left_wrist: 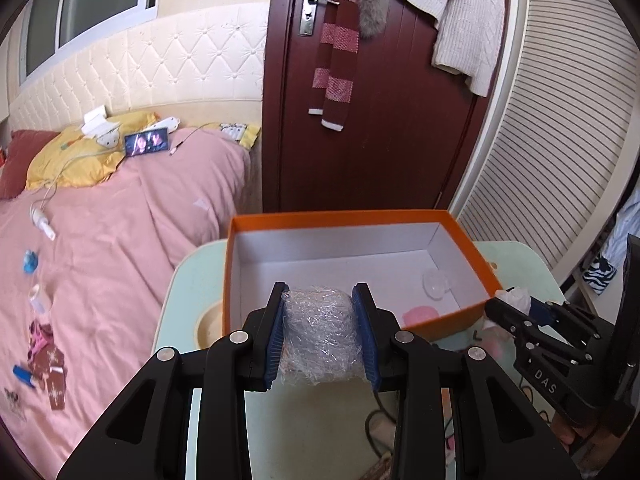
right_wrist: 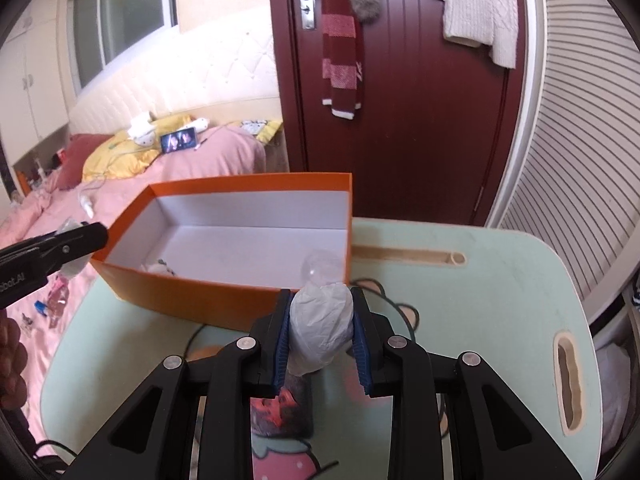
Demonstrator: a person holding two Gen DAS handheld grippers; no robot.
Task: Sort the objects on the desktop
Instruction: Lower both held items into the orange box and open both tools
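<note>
An orange box (left_wrist: 472, 256) with a white inside stands on the pale green table (left_wrist: 188, 280); it also shows in the right wrist view (right_wrist: 192, 284). My left gripper (left_wrist: 322, 296) is shut on a crumpled clear plastic wrap bundle (left_wrist: 320, 332), held over the box's near wall. My right gripper (right_wrist: 320, 298) is shut on a white crumpled plastic bag (right_wrist: 320, 328), just in front of the box's near right corner. A clear round lid (left_wrist: 436, 282) and a pink item (left_wrist: 420, 316) lie inside the box.
A dark patterned phone case (right_wrist: 280, 404) and a black cable (right_wrist: 196, 332) lie on the table (right_wrist: 500, 280) under my right gripper. A slot (right_wrist: 568, 384) is cut at the table's right. A pink bed (left_wrist: 112, 240) with scattered items lies left. A dark red door (left_wrist: 380, 120) stands behind.
</note>
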